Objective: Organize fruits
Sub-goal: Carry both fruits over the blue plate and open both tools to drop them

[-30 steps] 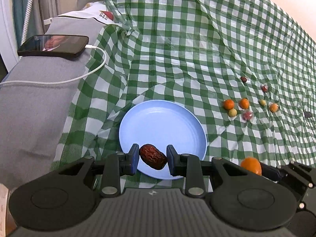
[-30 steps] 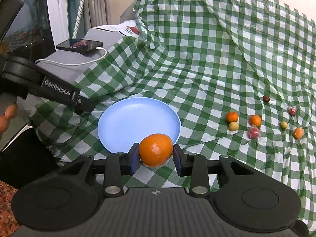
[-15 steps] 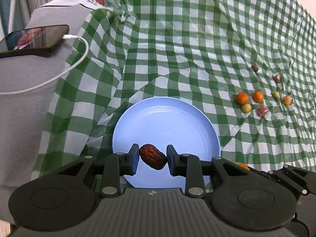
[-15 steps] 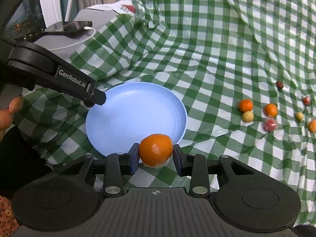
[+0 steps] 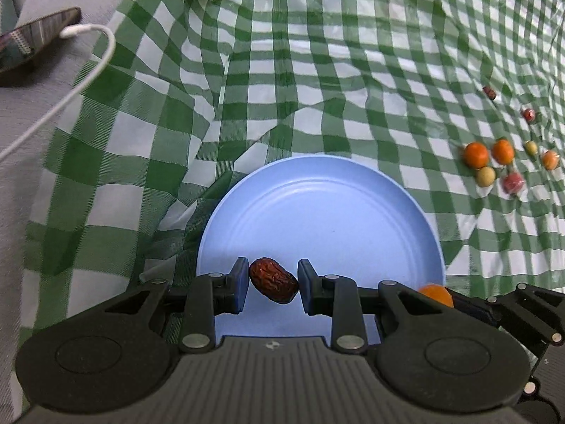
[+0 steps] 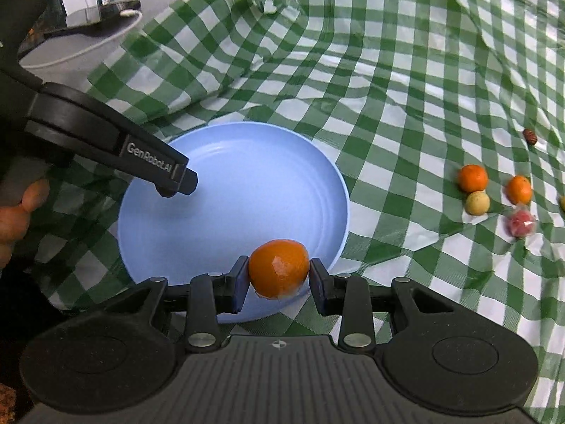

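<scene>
A green-checked cloth covers the worktop, rumpled, with open room beyond the blue plate. The left hand-held gripper pinches a wrinkled red date over the plate's near rim; its side reads "GenRobot.AI". The right hand-held gripper clamps an orange above the plate's near-right edge. Small loose fruits lie well right.

The phone is cut off by the left edge, and the right gripper's orange is half hidden behind the left gripper's frame.
</scene>
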